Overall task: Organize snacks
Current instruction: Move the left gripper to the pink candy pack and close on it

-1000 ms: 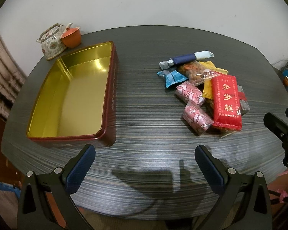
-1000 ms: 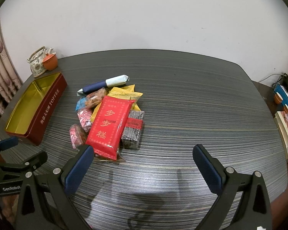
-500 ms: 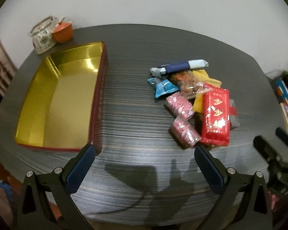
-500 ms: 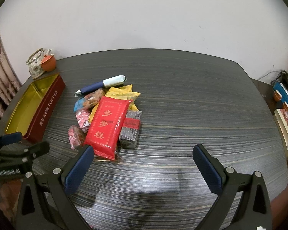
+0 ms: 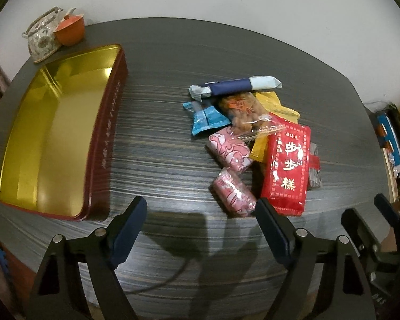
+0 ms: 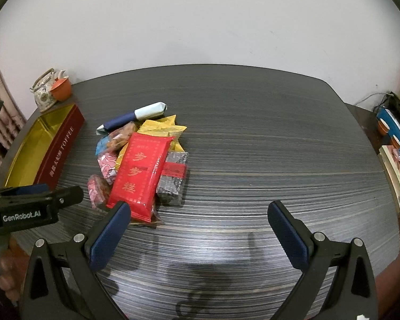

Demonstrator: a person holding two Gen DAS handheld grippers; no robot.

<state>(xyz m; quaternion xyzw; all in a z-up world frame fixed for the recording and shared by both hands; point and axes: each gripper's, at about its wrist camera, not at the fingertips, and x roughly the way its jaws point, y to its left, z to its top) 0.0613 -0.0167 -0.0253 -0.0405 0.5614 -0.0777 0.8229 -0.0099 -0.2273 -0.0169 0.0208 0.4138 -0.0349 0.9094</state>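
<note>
A pile of wrapped snacks lies on the dark table: a red packet (image 5: 286, 165) (image 6: 140, 174), two pink ones (image 5: 229, 150), a blue one (image 5: 208, 118), a long navy-and-white roll (image 5: 234, 86) (image 6: 133, 116), yellow packets (image 6: 161, 130) and a dark block with a red band (image 6: 173, 177). An open red tin (image 5: 105, 144) (image 6: 58, 150) with a gold inside stands empty to the left. My left gripper (image 5: 200, 226) is open and empty, near the table's front edge, close to the nearest pink snack. My right gripper (image 6: 200, 229) is open and empty, right of the pile.
A patterned teapot (image 5: 41, 40) and an orange cup (image 5: 69, 30) stand at the far left corner behind the tin. Books and boxes (image 6: 394, 149) sit on a side surface beyond the table's right edge. A white wall rises behind the table.
My left gripper has moved forward and right, toward the snack pile. My right gripper has edged forward and left, nearer the pile. Nothing has been taken hold of.
</note>
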